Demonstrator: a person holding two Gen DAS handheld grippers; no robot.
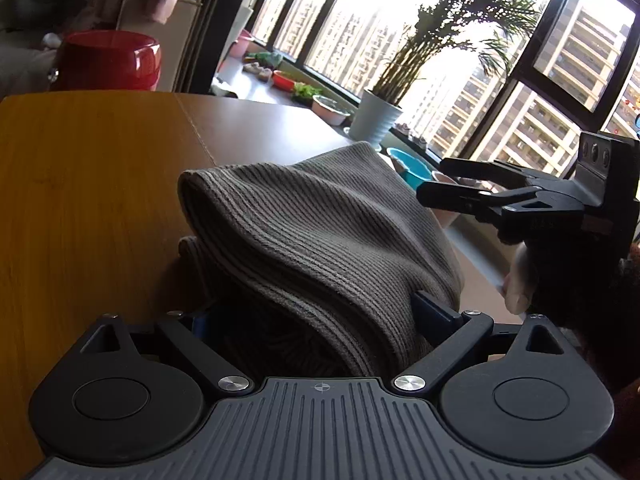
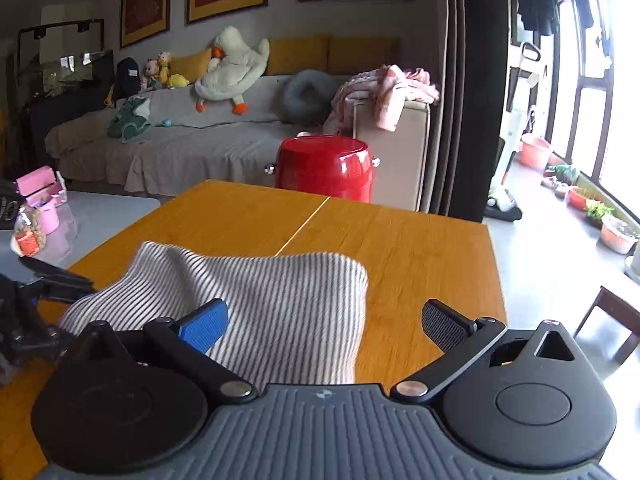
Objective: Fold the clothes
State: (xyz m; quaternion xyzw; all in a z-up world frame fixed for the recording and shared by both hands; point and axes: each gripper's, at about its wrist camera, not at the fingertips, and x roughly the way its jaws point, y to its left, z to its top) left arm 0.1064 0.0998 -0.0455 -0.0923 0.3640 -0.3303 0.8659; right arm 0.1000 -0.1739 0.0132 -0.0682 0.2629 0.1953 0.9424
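The striped knit garment (image 2: 256, 304) lies bunched on the wooden table (image 2: 420, 248), between the wide-open jaws of the left gripper (image 1: 320, 312). From the right gripper (image 2: 324, 320), also wide open and holding nothing, it lies toward 11 o'clock. The garment hides the left gripper's left finger.

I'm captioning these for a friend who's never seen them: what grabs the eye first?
The striped knit garment heaped on the orange wooden table, lying between the wide-open fingers of both hand-held grippers. Behind the table stands a glossy red drum-shaped stool, and a big white plush goose lies on the sofa beyond.
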